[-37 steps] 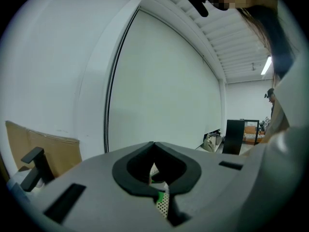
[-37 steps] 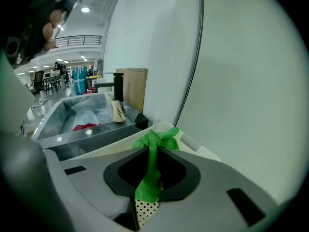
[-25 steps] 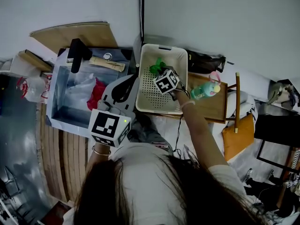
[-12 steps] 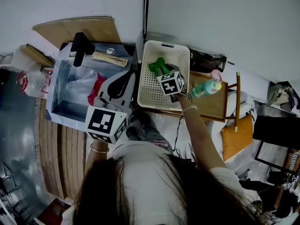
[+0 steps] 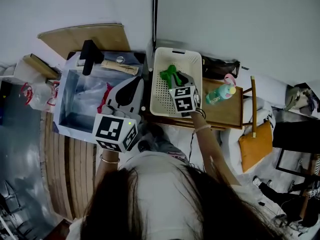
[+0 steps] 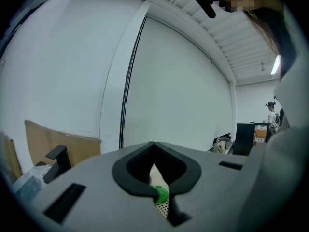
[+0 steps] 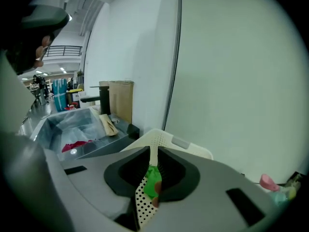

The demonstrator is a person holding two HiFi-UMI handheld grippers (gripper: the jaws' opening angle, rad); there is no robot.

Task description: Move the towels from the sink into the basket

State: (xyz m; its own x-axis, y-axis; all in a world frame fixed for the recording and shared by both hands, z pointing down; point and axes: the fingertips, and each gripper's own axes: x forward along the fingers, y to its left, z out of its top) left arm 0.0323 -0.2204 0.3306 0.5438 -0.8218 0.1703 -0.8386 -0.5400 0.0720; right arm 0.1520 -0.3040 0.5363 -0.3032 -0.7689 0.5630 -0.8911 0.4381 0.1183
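Observation:
A green towel [image 5: 170, 75] lies in the far part of the white perforated basket [image 5: 156, 74]. My right gripper [image 5: 181, 77] hovers over the basket's near half, just short of that towel. Its jaws are closing to a narrow slit with nothing between them; the green towel [image 7: 153, 180] shows beyond the right gripper [image 7: 154, 151]. A red towel [image 5: 106, 98] lies in the sink [image 5: 67, 99] beside clear plastic. My left gripper [image 5: 137, 81] is raised between sink and basket, shut and empty. In the left gripper view the left gripper [image 6: 153, 145] has its jaw tips meeting.
A black faucet [image 5: 90, 54] stands at the sink's far rim, with a rolled brown item [image 5: 117, 66] beside it. Cardboard [image 5: 85, 36] leans on the wall behind. A green bottle [image 5: 220, 95] stands on the wooden board [image 5: 227, 114] right of the basket.
My right gripper has drawn back from the green towel toward the basket's near side, leaving the towel lying in the basket. The left gripper has hardly moved.

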